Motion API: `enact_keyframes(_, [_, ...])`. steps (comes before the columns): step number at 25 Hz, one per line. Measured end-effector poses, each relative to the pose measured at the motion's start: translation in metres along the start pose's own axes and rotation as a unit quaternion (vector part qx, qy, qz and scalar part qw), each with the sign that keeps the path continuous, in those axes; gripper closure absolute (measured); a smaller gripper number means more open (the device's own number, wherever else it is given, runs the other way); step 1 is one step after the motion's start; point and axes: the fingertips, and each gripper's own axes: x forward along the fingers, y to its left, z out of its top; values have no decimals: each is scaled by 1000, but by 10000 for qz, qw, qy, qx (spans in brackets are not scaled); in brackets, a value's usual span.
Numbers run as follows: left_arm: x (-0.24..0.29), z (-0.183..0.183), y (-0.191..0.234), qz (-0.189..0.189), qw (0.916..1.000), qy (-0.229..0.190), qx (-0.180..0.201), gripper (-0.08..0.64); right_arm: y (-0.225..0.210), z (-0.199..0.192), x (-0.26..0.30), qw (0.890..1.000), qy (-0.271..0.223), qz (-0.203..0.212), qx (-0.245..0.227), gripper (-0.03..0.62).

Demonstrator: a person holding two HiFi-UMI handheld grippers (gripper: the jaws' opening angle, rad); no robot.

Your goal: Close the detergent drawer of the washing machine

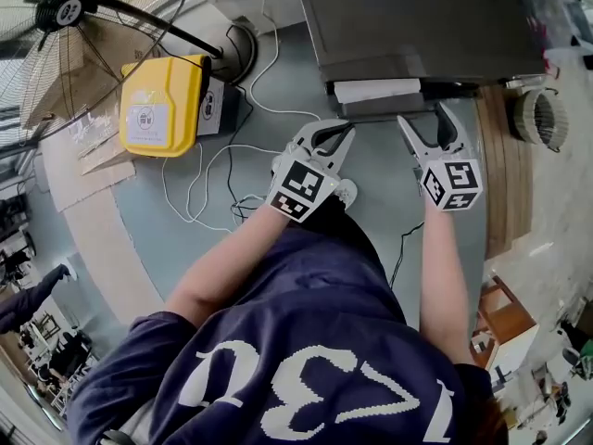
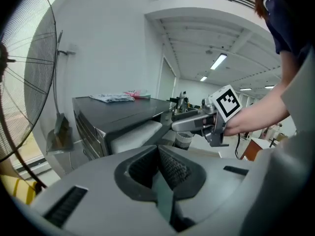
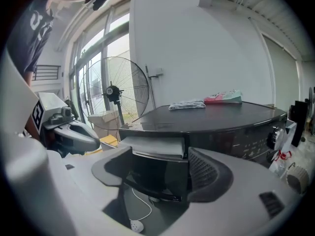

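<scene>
Washer point(image 1: 417, 17): detergent drawer point(image 1: 375, 90) juts from its front edge, white top showing. L gripper point(image 1: 339, 130) tips together, R gripper point(image 1: 424, 117) jaws apart, both near drawer front; contact unclear. Yellow box point(image 1: 162, 106) on floor.

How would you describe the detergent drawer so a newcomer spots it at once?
Find the dark grey washing machine beside the standing fan. At its front top corner nearer the fan, the detergent drawer juts out. Only it shows a white inside among dark panels.
</scene>
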Motion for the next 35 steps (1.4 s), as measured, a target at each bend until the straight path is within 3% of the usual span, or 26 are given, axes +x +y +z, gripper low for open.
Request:
enact_keyframes(5, [14, -18, 17, 353, 9988, 304, -171, 540, 0, 5, 13, 10000, -45, 32, -23, 221])
enact_keyframes(13, [22, -21, 24, 717, 9971, 168, -212, 541, -4, 8, 15, 9998, -170, 60, 40, 207])
enact_keyframes(16, [22, -19, 24, 753, 9969, 157, -190, 541, -4, 10, 3, 9995, -219, -101, -202, 215])
enact_keyframes(19, [23, -15, 27, 832, 9963, 153, -159, 541, -8, 8, -12, 9980, -252, -417, -412, 321])
enact_keyframes(22, [27, -11, 40, 1012, 9941, 114, -374, 541, -8, -5, -15, 9985, -160, -486, -213, 465])
enact_keyframes(25, [32, -2, 55, 1126, 9926, 56, -462, 541, -2, -14, -3, 9995, -6, -303, 21, 501])
enact_keyframes(30, [38, 5, 53, 1128, 9931, 8, -327, 541, 2, -7, 16, 9998, -6, -210, 15, 564])
enact_keyframes(35, [39, 9, 53, 1167, 9929, 2, -229, 541, -4, 5, 31, 9996, -22, -277, -49, 575])
